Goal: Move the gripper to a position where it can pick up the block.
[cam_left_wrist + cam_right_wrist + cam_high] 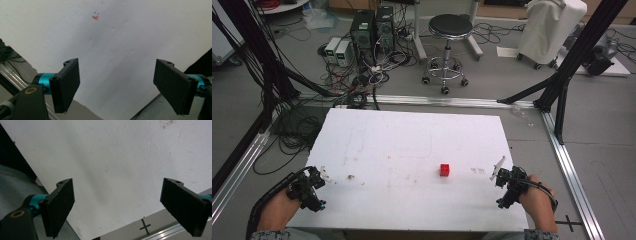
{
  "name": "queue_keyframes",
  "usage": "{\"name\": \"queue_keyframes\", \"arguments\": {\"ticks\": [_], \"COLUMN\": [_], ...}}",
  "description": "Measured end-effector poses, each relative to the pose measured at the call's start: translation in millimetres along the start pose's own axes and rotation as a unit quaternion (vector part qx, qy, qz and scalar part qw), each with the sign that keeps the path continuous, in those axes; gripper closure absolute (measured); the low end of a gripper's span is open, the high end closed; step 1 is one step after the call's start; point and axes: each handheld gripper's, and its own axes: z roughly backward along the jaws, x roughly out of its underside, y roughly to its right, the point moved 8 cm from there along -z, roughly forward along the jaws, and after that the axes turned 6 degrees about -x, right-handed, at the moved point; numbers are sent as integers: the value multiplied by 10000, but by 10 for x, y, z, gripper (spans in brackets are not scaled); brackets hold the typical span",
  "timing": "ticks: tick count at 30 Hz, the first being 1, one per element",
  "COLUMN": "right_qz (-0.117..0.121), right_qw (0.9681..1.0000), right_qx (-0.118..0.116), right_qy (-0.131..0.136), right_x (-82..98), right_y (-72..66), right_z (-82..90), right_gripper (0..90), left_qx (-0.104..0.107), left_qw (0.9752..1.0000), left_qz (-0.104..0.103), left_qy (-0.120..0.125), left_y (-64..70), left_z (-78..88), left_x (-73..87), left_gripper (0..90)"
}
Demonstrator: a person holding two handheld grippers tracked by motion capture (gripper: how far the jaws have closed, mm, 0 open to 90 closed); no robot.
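High view first: two hands come in from the bottom edge, one at each near corner of the white table [412,145]. The left gripper [319,182] sits at the near-left corner, the right gripper [502,175] at the near-right edge, both angled inward and forward. Between them, nearer the right one but well apart from it, a small red cube [444,170] sits alone on the board.

Left gripper view now: the left gripper [117,85] has its flat black jaws spread wide over bare white surface, teal barrels behind them, and a small red-and-blue mark [95,17] far up the board. The surface looks matte and faintly dented.

Right gripper view: the right gripper [120,207] also gapes wide, rough-faced slabs over the table's near edge, with a black cross [145,227] on the grey floor below
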Motion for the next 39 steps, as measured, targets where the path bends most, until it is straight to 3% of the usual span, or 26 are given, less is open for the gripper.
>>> {"name": "queue_keyframes", "arguments": {"ticks": [11,16,18,23,31,39], "right_qz": [26,212,169,252,546,879], "right_qw": [9999,9996,9997,9995,9983,9959], "right_qx": [103,159,170,124,187,206], "right_qy": [10,1,1,-153,-48,-46], "right_x": [-9,-80,-90,-112,-430,-812], "right_y": [20,21,14,48,214,297], "right_z": [23,25,24,11,191,309], "right_gripper": [116,116,116,116,116,116], "left_qx": [17,39,43,34,37,48], "left_qw": [10000,10000,10000,10000,10000,10000], "left_qz": [10,-11,-5,5,-1,-3], "left_qy": [-14,-2,-11,-11,-1,18], "left_y": [-7,9,13,4,-8,-10], "left_z": [-3,-9,-8,-8,-9,-1], "left_x": [-1,-7,-7,3,3,0], "left_gripper": [216,216,216,217,216,217]}}
